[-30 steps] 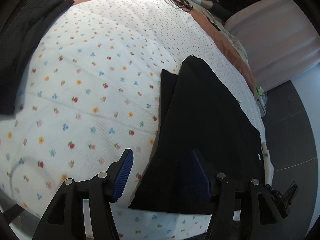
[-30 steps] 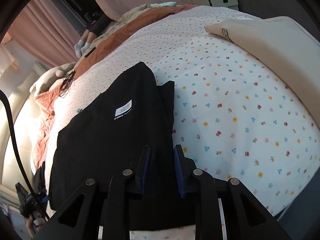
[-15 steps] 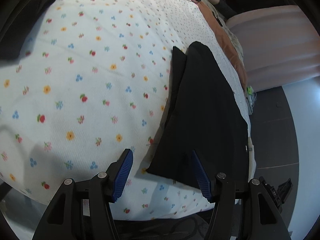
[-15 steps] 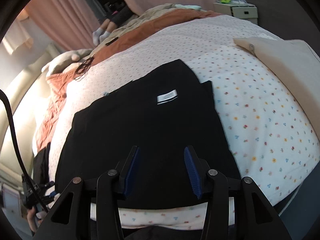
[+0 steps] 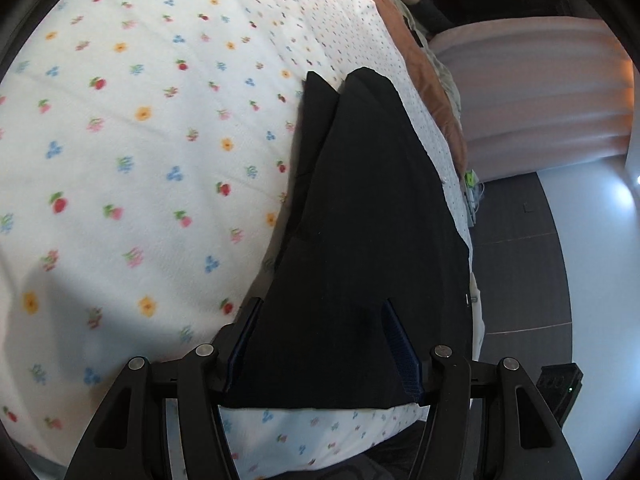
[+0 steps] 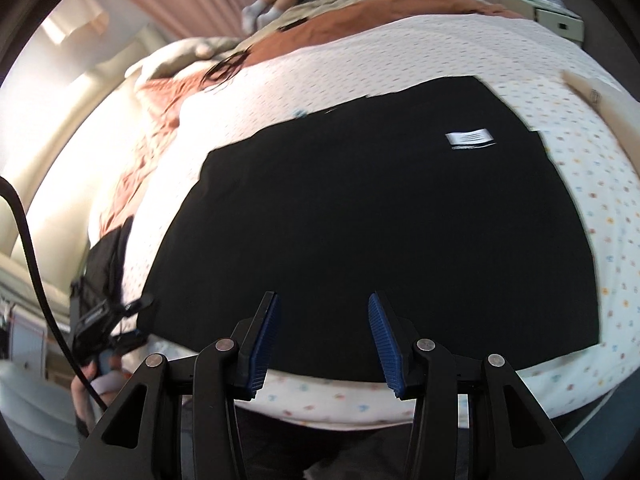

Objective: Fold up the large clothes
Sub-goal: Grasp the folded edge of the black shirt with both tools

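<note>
A black garment (image 5: 360,240) lies flat and folded on the flowered bedsheet (image 5: 140,140), close to the bed's edge. In the left wrist view it runs away from me, and its near corner lies between the fingers of my left gripper (image 5: 320,308), which stands open just over it; the cloth's edge covers part of the left pad. In the right wrist view the garment (image 6: 380,220) spreads wide, with a white label (image 6: 470,138) at the right. My right gripper (image 6: 323,298) hangs open above its near edge, and nothing is pinched between the pads.
A brown blanket (image 6: 360,16) and a person's socked feet (image 6: 264,14) lie at the far side. A beige pillow (image 6: 600,92) sits at the right. A hand holds a black device (image 6: 104,320) at the garment's left near corner. A black cable (image 6: 28,240) hangs at the left. Dark floor (image 5: 520,280) runs beside the bed.
My right gripper opened from nearly shut and swung sideways along the bed's edge, so the garment now shows broadside. My left gripper dipped down closer over the garment's near corner.
</note>
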{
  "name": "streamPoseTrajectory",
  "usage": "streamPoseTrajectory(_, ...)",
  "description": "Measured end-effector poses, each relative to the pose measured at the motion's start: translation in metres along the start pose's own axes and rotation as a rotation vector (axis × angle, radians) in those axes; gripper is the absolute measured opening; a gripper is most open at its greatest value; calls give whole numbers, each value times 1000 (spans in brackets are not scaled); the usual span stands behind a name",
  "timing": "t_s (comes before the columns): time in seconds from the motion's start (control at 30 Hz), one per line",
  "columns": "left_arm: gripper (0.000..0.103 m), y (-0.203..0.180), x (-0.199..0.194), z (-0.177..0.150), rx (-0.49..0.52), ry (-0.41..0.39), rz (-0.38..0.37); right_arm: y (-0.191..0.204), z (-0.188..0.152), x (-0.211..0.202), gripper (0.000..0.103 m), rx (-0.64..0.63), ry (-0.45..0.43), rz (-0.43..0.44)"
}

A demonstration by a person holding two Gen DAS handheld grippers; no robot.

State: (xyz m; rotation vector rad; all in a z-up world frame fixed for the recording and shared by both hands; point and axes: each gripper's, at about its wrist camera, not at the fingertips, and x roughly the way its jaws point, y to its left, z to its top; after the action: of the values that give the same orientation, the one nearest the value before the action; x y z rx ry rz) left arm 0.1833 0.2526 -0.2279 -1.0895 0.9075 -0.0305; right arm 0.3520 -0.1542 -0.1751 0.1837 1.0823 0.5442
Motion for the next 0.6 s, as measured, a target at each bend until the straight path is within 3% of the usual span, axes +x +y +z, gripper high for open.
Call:
streamPoseTrajectory(0.07,61,-3,2,1,6,-4,3,9,-3,7,46,-18,23,5)
streamPoseTrajectory(0.13,55,-3,4,2,6,-9,7,18,-5,16,46,-37,49,4)
streamPoseTrajectory(0.2,43,1,6,2,-3,-10,17,23,-9,26,46,-51,77,9)
streamPoseTrajectory(0.3,36,4,5,1,-9,-19,14,29,-15,47,46,-72,127,6)
streamPoseTrajectory(0.43,34,3,3,-2,-2,-29,24,29,-15,78,46,-65,180,-19)
streamPoseTrajectory(0.6,34,4,3,-2,-9,-29,38,31,7,99,36,-90,168,-75)
